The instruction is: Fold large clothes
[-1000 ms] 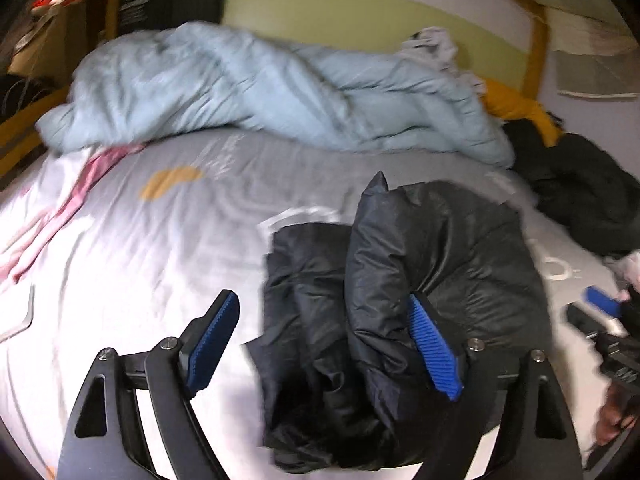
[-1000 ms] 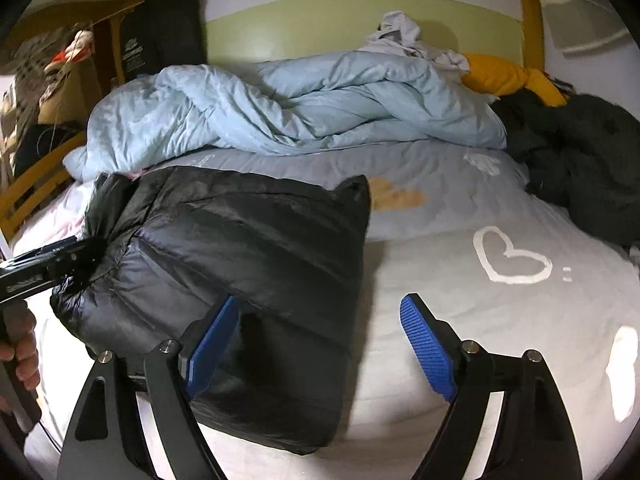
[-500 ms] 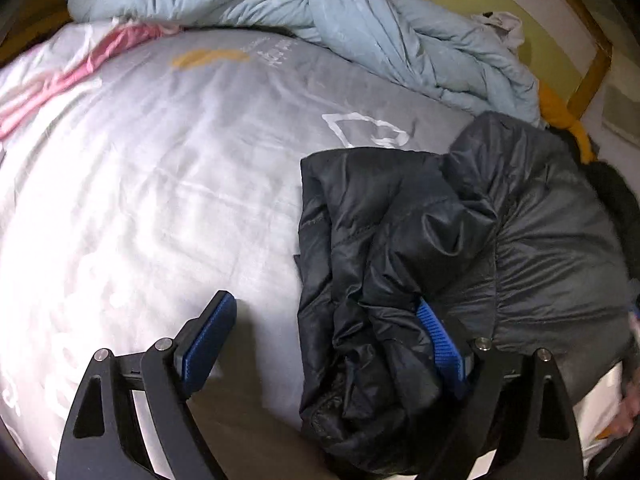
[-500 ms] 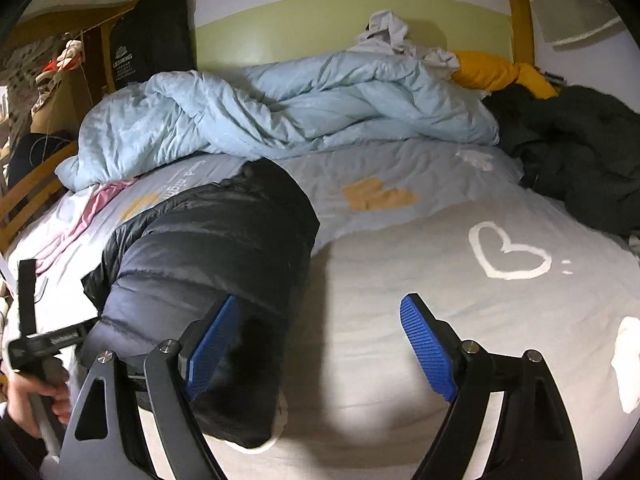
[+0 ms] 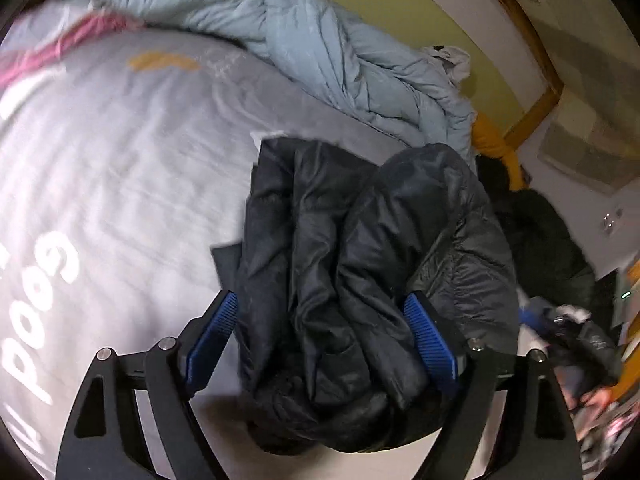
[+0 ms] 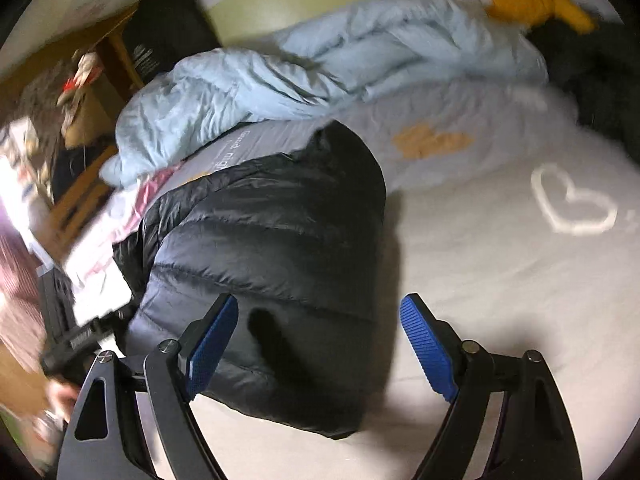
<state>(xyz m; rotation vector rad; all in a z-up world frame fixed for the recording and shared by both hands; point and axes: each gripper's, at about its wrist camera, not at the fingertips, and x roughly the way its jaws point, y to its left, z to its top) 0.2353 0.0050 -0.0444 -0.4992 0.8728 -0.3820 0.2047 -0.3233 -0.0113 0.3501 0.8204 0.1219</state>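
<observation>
Black puffer jacket (image 5: pixel 360 280) bunched on bed (image 5: pixel 120 160). Left gripper (image 5: pixel 322 336) fingers closing, jacket between them. Right gripper (image 6: pixel 320 344) fingers spread, pinching nothing, over jacket's near right edge.

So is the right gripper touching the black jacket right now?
Cannot tell. In the right wrist view a finger of the right gripper overlaps the black jacket, but neither contact nor a gap shows plainly.

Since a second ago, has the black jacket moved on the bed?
Yes. In the right wrist view the jacket has bunched up narrower; its right edge pulled left, away from the heart print on the sheet.
</observation>
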